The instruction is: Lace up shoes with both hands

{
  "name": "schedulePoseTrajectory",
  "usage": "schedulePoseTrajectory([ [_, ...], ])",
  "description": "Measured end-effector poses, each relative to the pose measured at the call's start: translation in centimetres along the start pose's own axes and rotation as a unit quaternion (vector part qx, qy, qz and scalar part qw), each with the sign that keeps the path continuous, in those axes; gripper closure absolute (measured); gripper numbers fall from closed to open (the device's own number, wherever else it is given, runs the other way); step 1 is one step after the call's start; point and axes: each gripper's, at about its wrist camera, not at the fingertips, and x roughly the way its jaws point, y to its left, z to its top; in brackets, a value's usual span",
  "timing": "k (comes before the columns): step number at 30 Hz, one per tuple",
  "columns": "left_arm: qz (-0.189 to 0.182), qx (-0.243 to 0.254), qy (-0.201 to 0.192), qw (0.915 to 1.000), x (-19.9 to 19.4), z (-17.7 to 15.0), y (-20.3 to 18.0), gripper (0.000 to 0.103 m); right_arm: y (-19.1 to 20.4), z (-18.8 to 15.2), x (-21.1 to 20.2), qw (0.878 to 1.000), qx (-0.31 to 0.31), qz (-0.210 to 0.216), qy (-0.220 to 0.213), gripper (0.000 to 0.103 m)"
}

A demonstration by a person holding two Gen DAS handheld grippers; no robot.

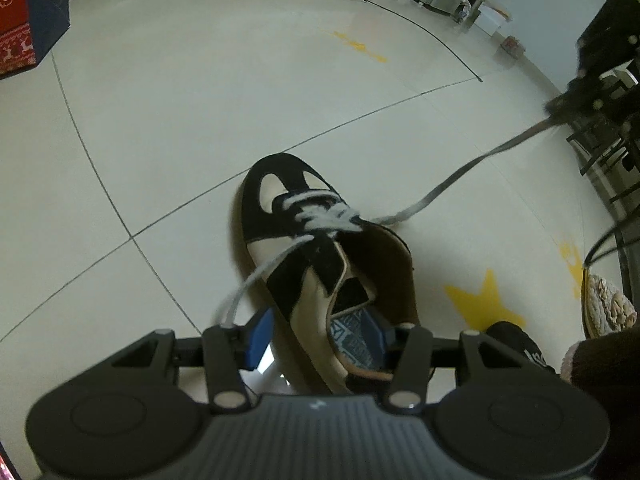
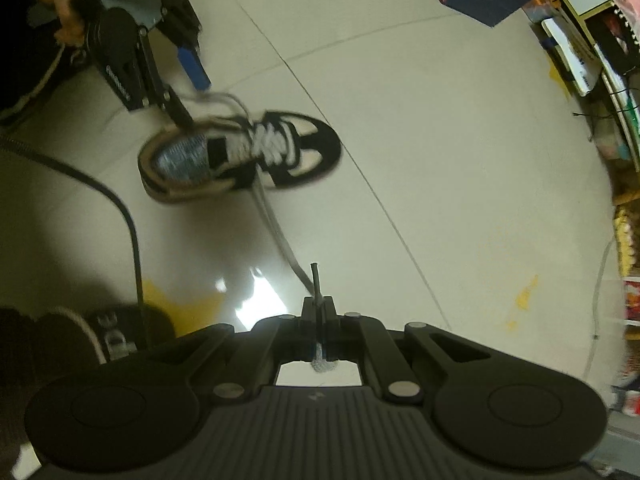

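shoe (image 1: 320,248): lying on floor (image 1: 180,112), lower eyelets crossed, top ones looking bare
right gripper (image 2: 319,312): clamping lace (image 2: 276,224), drawing it taut sideways
left gripper (image 1: 320,338): jaws wide, straddling heel, other lace end (image 1: 256,276) draping over one finger
step: likely tightening a crossing
next: threading needs lace tip aimed at next eyelet

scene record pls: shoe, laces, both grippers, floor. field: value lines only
shoe: black and cream sneaker, on the floor, partly laced
right lace end: pulled out to the side, pinched in the right gripper
left lace end: runs to the left finger pad of the left gripper; grip unclear
left gripper jaws: wide apart, straddling the heel
floor: pale tiles with yellow star stickers
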Motion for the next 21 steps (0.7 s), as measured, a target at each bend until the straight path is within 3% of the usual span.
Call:
schedulePoseTrajectory([
  [13, -0.004, 0.008, 0.009, 0.9999, 0.9, -0.1, -0.4, 0.054, 2.5, 1.0, 6.4, 0.99, 0.098, 0.067, -0.075, 0.1],
  [17, -0.003, 0.007, 0.002, 1.0, 1.0, -0.2, -0.4, 0.054, 2.5, 1.1, 7.6, 0.98, 0.145, 0.082, -0.109, 0.1],
  [21, -0.002, 0.004, -0.005, 1.0, 1.3, -0.1, -0.6, 0.06, 3.2, 1.5, 8.8, 0.969, 0.174, 0.096, -0.144, 0.1],
])
